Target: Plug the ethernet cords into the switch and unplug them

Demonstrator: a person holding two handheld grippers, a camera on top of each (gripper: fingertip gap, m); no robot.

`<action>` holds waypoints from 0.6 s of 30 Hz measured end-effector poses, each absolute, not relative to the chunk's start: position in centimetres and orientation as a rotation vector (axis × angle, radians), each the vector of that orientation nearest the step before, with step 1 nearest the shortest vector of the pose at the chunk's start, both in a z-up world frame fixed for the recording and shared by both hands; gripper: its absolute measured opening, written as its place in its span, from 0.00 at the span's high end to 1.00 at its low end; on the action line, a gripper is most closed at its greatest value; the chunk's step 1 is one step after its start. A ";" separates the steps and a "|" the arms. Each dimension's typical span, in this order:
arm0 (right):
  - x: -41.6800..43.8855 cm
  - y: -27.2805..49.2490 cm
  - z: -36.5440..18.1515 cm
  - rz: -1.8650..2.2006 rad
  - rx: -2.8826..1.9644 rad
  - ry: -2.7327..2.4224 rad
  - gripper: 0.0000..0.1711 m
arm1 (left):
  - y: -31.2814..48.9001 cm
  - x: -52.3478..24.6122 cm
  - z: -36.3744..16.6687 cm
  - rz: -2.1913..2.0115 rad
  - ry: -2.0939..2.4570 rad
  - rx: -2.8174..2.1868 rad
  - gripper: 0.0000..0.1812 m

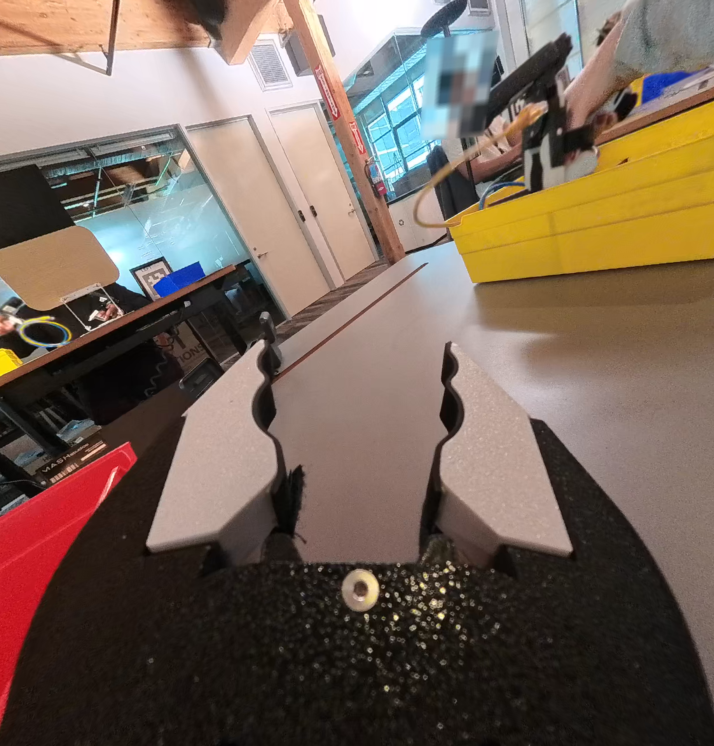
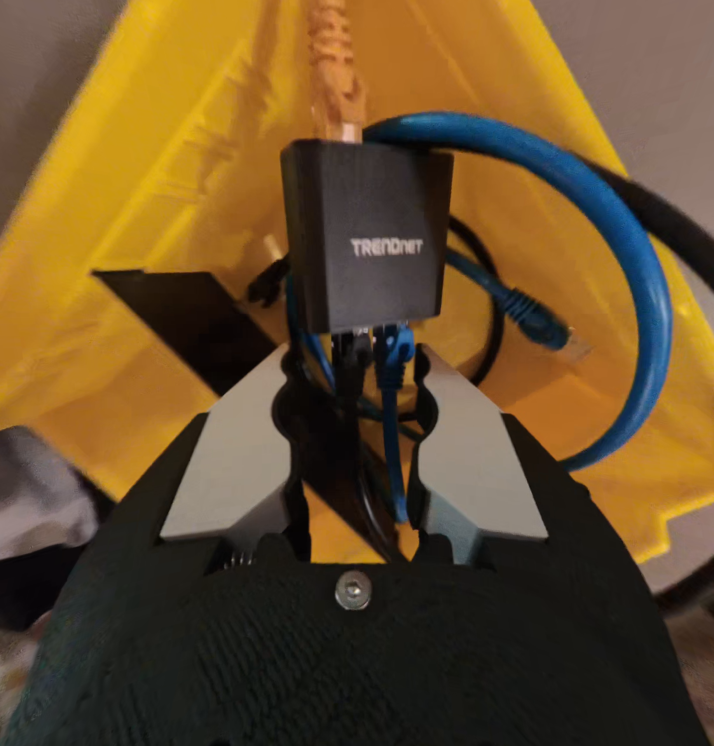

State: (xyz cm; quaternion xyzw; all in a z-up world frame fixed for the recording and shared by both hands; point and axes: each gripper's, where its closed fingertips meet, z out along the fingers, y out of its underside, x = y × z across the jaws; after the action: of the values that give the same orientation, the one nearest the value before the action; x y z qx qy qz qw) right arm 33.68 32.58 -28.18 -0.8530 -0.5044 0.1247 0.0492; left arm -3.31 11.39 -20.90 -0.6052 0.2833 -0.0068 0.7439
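Observation:
In the right wrist view a small black switch [image 2: 367, 234] sits inside a yellow bin [image 2: 145, 181]. A yellow cord [image 2: 335, 80] is plugged into its far end. A black cord [image 2: 349, 383] and a blue cord [image 2: 393, 363] are plugged into its near end. My right gripper [image 2: 353, 355] is just behind the switch. Its jaws are partly apart and straddle these two cords, with a gap showing beside them. The blue cord's other plug [image 2: 541, 319] lies loose in the bin. My left gripper [image 1: 355, 351] is open and empty, low over the grey table [image 1: 549, 403].
The left wrist view shows the yellow bin [image 1: 609, 218] at the far right, with the right gripper [image 1: 549, 133] and the yellow cord [image 1: 448, 169] above its rim. A red bin [image 1: 36, 565] is at my left. A black slab [image 2: 193, 315] lies in the yellow bin. There is about 45 cm between the tips of the two grippers.

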 end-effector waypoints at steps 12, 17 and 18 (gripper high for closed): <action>39.4 32.1 -15.7 0.318 -2.077 -0.895 0.37 | 10.4 -2.2 -19.8 0.010 0.626 -1.312 0.50; 43.2 27.3 -15.7 0.208 -1.955 -0.569 0.31 | 7.2 -3.3 -17.8 0.222 0.541 -1.478 0.40; 43.6 26.1 -16.8 0.210 -1.974 -0.538 0.28 | 6.5 -4.3 -17.7 0.290 0.527 -1.535 0.35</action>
State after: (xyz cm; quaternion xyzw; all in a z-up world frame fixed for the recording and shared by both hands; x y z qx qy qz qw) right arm 43.63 26.12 -16.77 -0.8219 -0.2241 0.0875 0.5162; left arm -4.30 6.54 -17.69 -0.6833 0.2346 0.1293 0.6792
